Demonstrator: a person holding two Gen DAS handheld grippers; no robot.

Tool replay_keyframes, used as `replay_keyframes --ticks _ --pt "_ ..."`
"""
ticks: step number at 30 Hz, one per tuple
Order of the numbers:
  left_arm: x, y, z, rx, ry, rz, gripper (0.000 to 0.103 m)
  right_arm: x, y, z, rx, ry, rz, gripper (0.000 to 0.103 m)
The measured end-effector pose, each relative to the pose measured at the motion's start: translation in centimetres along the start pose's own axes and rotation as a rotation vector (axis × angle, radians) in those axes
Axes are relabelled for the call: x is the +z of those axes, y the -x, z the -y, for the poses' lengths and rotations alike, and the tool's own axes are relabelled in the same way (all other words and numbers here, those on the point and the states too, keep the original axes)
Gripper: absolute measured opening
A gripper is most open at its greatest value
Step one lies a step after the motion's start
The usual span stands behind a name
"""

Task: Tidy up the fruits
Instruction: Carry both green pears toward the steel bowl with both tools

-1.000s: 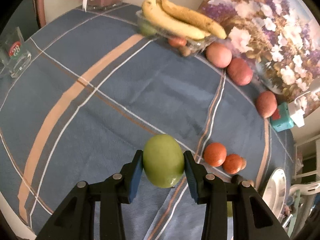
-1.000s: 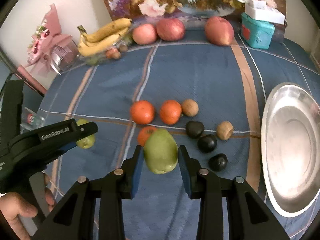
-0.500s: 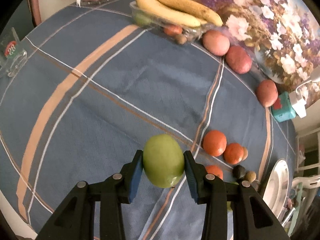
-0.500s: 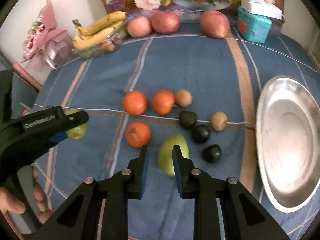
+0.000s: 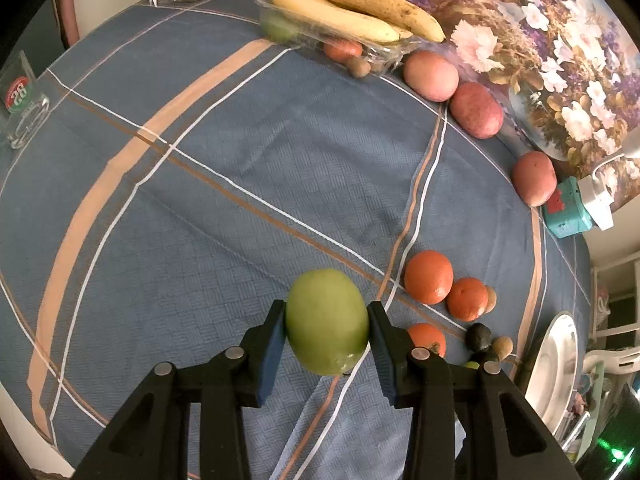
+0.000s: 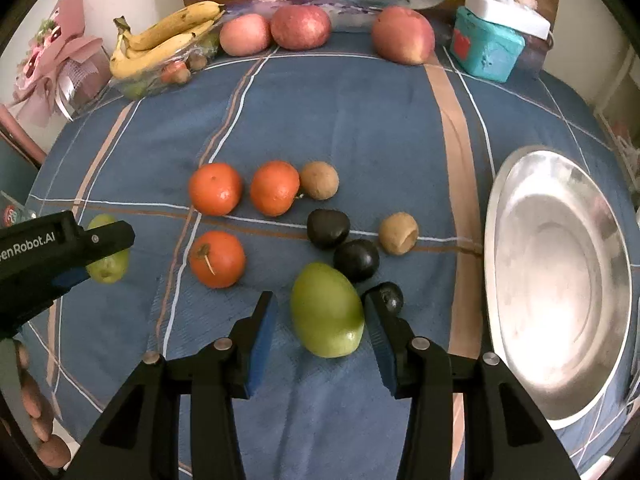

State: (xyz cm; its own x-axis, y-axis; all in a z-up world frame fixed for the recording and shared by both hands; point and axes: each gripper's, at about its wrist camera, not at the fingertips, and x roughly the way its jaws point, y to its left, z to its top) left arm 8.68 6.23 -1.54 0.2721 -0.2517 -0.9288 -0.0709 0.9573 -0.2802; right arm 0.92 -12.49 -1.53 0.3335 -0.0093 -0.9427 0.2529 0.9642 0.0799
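Blue plaid cloth covers the counter (image 6: 360, 120), with a steel plate (image 6: 560, 408) at its right edge as the landmark. Left of the plate, past three dark fruits, a green mango (image 6: 326, 310) lies on the cloth between the jaws of the right gripper (image 6: 320, 332). Those jaws have just been opening and now stand apart: the left pad shows a clear gap, the right one sits just beside the skin. The mango's long axis runs from upper left to lower right, slightly skewed to the jaws. Farther from the plate, beyond the oranges (image 6: 216, 188), the left gripper (image 5: 326, 346) is clamped across the short width of a second mango (image 5: 326, 322), held above the cloth. The right hand is nearer the plate; the left likely sets its mango down beside the first.
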Motion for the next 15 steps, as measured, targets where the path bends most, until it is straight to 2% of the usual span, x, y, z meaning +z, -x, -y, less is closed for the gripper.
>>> replay_keyframes --ticks 3,5,6,10,15 --pt "0.0 0.0 0.0 -0.002 0.004 0.001 0.043 0.0 0.0 -0.2 -0.023 0.032 0.004 0.046" --pt "0.1 0.0 0.0 -0.006 0.007 0.004 0.043 0.1 0.0 -0.5 -0.048 0.054 0.009 0.039" --pt "0.1 0.0 -0.1 -0.008 0.008 0.006 0.043 0.1 0.0 -0.6 -0.049 0.060 0.013 0.039" --pt "0.1 0.2 -0.3 -0.015 0.013 0.010 0.043 0.2 0.6 -0.3 0.128 0.000 0.012 0.039" --pt "0.1 0.6 -0.1 -0.025 0.004 0.018 0.043 0.3 1.8 -1.0 0.206 -0.004 0.044 0.039"
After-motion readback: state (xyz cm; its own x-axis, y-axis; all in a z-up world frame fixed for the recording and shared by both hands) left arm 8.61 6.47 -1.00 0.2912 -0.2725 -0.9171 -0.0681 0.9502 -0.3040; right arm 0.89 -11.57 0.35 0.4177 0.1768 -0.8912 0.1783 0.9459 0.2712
